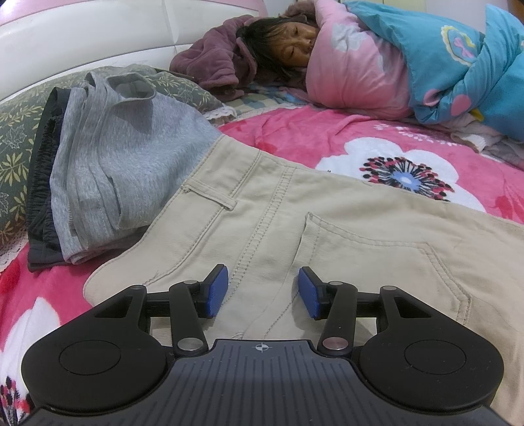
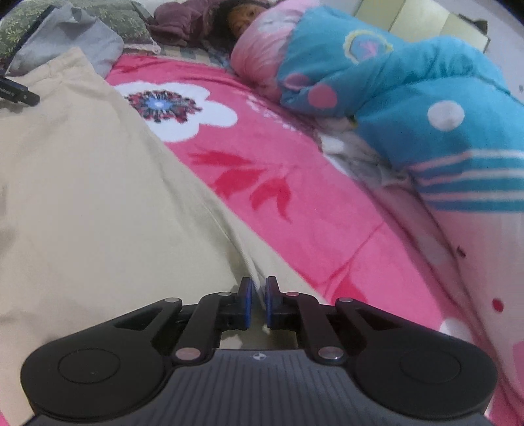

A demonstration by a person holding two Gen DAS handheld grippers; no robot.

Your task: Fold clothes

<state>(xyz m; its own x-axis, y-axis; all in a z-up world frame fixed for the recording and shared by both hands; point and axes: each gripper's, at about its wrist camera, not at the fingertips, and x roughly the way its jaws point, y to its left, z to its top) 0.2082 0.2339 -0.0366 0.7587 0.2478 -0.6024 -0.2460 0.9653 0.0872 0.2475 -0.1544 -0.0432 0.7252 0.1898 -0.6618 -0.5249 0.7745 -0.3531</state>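
left wrist view: the left gripper (image 1: 263, 288) sits low over one pair of beige corduroy trousers (image 1: 294, 229), pointing forward along the cloth. its two blue-padded fingers (image 1: 216, 291) stand wide apart, one on each side of the stitched centre seam, with nothing between them. the trousers lie flat on the pink fleece blanket with white flower prints (image 1: 327, 144), seat side up, one patch pocket and one belt loop showing. to the left, touching the trousers' waistband end, lies one stack of folded clothes: a grey knit garment (image 1: 131, 157) on top of a dark garment with an elastic band (image 1: 41, 183). behind the stack is one grey-green leaf-patterned pillow (image 1: 19, 131). at the far side one person (image 1: 278, 42) lies on the bed, wrapped in a pink and blue quilt (image 1: 442, 65), with a purple fleece garment (image 1: 213, 62) beside the head.

right wrist view: the right gripper (image 2: 258, 303) is held low at the trousers' (image 2: 98, 183) right edge. its two fingers are nearly closed, pinching a raised fold of the beige cloth, which rises into a ridge just ahead of the tips. the pink blanket (image 2: 294, 183) lies bare to the right, the quilt (image 2: 409, 82) beyond it. the grey garment (image 2: 72, 36) and pillow (image 2: 29, 26) show at upper left. a black part of the left gripper shows at the left edge.
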